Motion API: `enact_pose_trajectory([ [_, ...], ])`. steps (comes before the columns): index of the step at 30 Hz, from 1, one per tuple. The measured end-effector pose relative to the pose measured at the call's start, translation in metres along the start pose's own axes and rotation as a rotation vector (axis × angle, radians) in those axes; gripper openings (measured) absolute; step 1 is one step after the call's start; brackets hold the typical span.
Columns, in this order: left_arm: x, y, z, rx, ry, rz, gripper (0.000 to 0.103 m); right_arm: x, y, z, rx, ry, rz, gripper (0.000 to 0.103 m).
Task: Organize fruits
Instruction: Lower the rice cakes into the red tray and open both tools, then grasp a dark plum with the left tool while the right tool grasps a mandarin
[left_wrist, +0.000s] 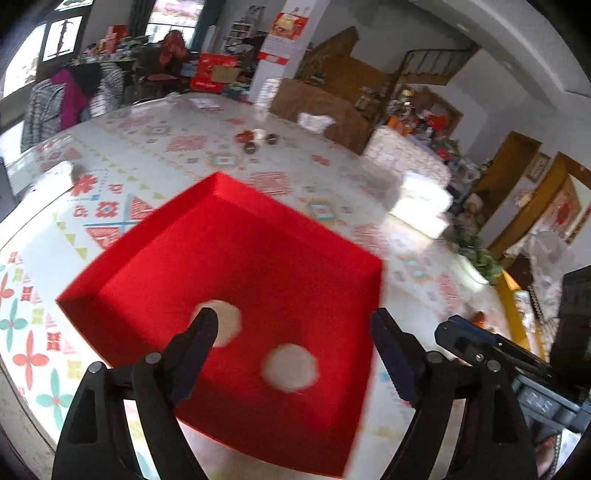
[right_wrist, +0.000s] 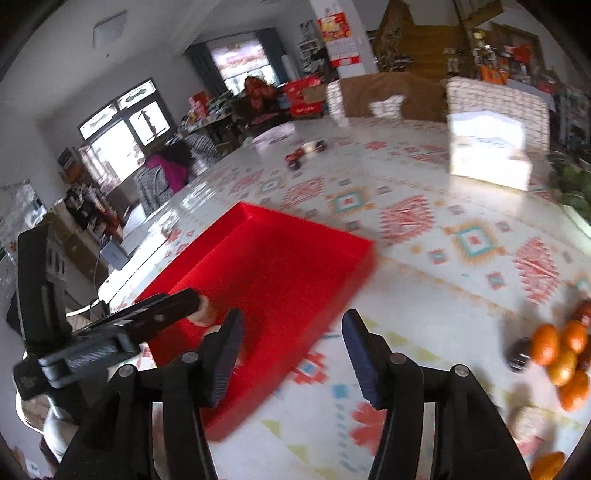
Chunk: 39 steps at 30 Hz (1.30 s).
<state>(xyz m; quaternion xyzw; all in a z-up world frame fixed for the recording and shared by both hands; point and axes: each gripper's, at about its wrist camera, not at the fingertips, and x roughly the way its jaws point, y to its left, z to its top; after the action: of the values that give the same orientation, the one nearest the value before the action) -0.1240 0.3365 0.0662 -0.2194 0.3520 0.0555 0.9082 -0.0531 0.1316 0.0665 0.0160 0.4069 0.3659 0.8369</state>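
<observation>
Patterned table (left_wrist: 192, 147) carries everything. Red tray (left_wrist: 258, 229) sits on it, shallow, square-walled. Inside the tray: two pale round fruits, one (left_wrist: 225, 317) partly behind a left finger, the other (left_wrist: 290, 367) lying free on the tray floor, the two apart. A pile of orange fruits (right_wrist: 561, 350) lies on the bare table, well apart from the tray, a dark round fruit (right_wrist: 519, 354) touching the pile. Left gripper (left_wrist: 291, 328) hangs above the tray, jaws wide apart, nothing between them. Right gripper (right_wrist: 291, 332) by the tray's corner, jaws parted, empty.
</observation>
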Motion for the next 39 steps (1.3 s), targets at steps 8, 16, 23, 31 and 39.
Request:
enact_pose_trajectory([
  [8, 0.009, -0.067, -0.021, 0.158, 0.019, -0.034, 0.092, -0.094, -0.098, -0.036, 0.137, -0.092, -0.173, 0.083],
  [16, 0.05, -0.119, -0.052, 0.212, 0.153, -0.118, 0.092, -0.145, -0.173, -0.091, 0.272, -0.037, -0.31, 0.086],
  [23, 0.072, -0.158, -0.069, 0.313, 0.196, -0.122, 0.092, -0.127, -0.159, -0.1, 0.196, -0.007, -0.31, 0.083],
  [31, 0.105, -0.194, -0.073, 0.419, 0.209, -0.094, 0.092, -0.108, -0.156, -0.107, 0.145, 0.038, -0.343, 0.063],
  [39, 0.122, -0.202, -0.075, 0.445, 0.223, -0.074, 0.092, -0.106, -0.156, -0.11, 0.138, 0.054, -0.353, 0.06],
])
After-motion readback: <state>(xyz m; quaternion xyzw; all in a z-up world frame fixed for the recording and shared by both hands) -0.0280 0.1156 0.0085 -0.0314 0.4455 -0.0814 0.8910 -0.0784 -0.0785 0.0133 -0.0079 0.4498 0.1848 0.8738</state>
